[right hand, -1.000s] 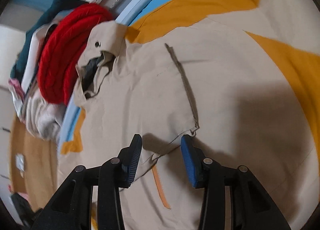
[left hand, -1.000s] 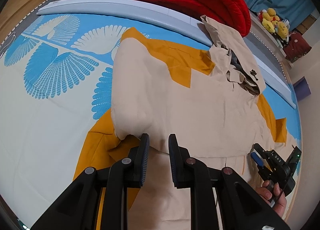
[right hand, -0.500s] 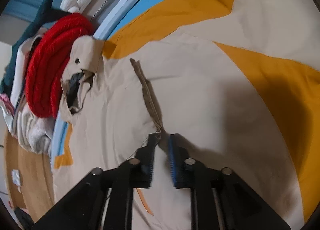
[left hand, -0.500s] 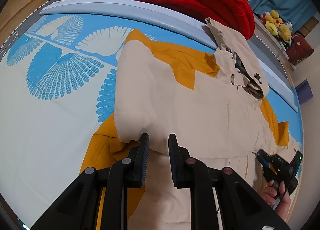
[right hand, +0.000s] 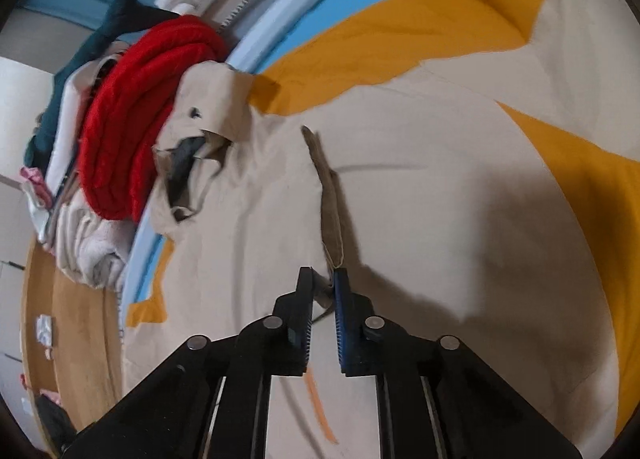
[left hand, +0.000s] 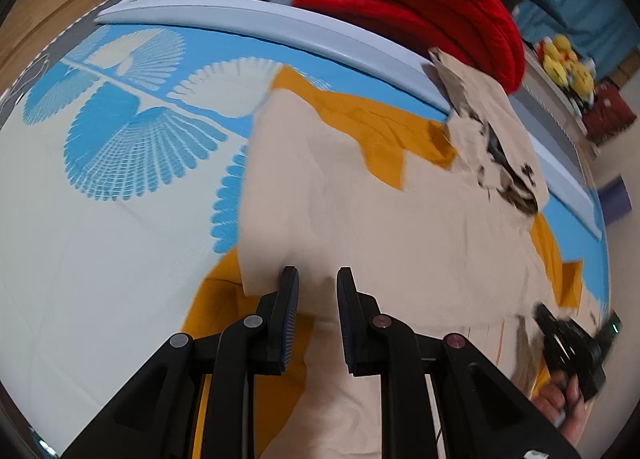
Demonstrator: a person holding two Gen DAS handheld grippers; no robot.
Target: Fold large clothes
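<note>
Left wrist view: the left gripper (left hand: 317, 282) sits at the near fold of the beige coat (left hand: 360, 211), jaws narrowly apart with cloth bunched between them; whether they truly pinch it, I cannot tell. The coat lies spread on the bed (left hand: 100, 239), collar up by the red blanket (left hand: 408, 3). Right wrist view: the right gripper (right hand: 323, 279) is clamped almost closed on a raised ridge of coat (right hand: 400, 199). Looks like a grab-the-edges step; next, lift both holds together and carry the cloth across evenly.
</note>
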